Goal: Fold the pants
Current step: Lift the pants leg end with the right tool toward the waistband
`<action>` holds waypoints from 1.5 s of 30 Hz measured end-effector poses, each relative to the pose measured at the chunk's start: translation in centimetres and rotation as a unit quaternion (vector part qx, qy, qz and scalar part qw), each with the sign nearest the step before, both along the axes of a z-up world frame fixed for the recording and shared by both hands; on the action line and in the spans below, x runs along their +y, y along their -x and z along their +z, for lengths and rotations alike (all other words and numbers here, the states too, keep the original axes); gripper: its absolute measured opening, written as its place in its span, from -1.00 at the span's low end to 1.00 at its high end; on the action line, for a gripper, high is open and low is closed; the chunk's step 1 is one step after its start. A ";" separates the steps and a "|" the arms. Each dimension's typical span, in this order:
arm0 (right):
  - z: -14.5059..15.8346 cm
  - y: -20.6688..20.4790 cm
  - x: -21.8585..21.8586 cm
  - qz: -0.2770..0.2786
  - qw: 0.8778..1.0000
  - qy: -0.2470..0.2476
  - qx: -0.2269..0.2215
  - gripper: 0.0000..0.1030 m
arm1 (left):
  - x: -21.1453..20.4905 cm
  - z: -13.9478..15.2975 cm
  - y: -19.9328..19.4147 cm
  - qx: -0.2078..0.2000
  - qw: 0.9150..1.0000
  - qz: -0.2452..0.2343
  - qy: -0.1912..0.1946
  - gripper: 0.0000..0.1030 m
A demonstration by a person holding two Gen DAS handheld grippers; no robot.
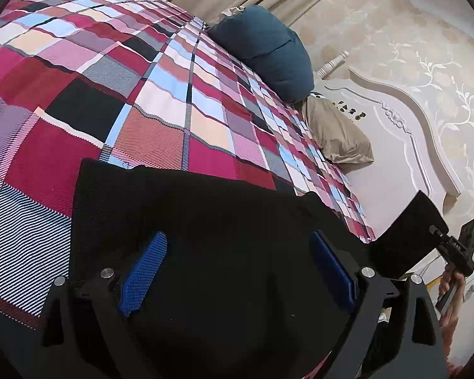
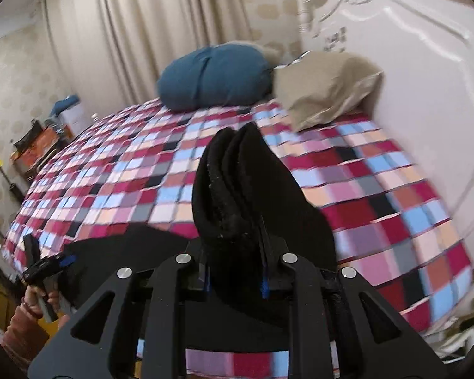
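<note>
The black pants (image 1: 205, 214) lie at the near edge of the checked bed cover (image 1: 110, 94). My left gripper (image 1: 237, 240) stands open over them, its blue pads (image 1: 145, 271) wide apart and the cloth spread flat between them. My right gripper (image 2: 235, 268) is shut on a bunched fold of the pants (image 2: 237, 183), which rises in thick ridges from its narrow jaws above the bed. In the left wrist view the right gripper (image 1: 452, 246) shows at the far right, with a lifted flap of pants (image 1: 407, 230) stretched from it. In the right wrist view the left gripper (image 2: 52, 263) sits low at the left, in a hand.
A blue pillow (image 2: 215, 75) and a tan pillow (image 2: 325, 88) lie at the head of the bed against the white headboard (image 2: 410, 79). Beige curtains (image 2: 142, 31) hang behind. Cluttered furniture (image 2: 34, 145) stands past the far left side of the bed.
</note>
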State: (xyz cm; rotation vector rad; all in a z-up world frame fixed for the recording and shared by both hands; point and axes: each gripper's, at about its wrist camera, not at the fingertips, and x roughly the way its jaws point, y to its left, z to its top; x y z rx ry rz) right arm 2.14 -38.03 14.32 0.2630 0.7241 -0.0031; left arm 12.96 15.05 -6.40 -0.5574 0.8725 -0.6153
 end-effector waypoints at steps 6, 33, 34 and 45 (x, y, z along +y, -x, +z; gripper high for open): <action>-4.8 -1.7 5.9 0.037 0.999 -0.019 0.021 -0.61 | 0.2 0.0 -0.1 0.003 1.000 0.000 0.005 0.75; -15.8 -2.7 14.9 0.074 0.992 0.048 0.095 -0.58 | 0.3 0.0 -0.2 -0.001 1.000 -0.002 0.003 0.75; -15.9 -2.6 15.0 0.073 0.992 0.048 0.095 -0.58 | 0.3 0.0 -0.2 -0.001 1.000 -0.002 0.002 0.75; -16.4 -2.5 15.4 0.075 0.991 0.055 0.097 -0.51 | 0.3 0.0 -0.2 -0.001 1.000 -0.002 0.001 0.75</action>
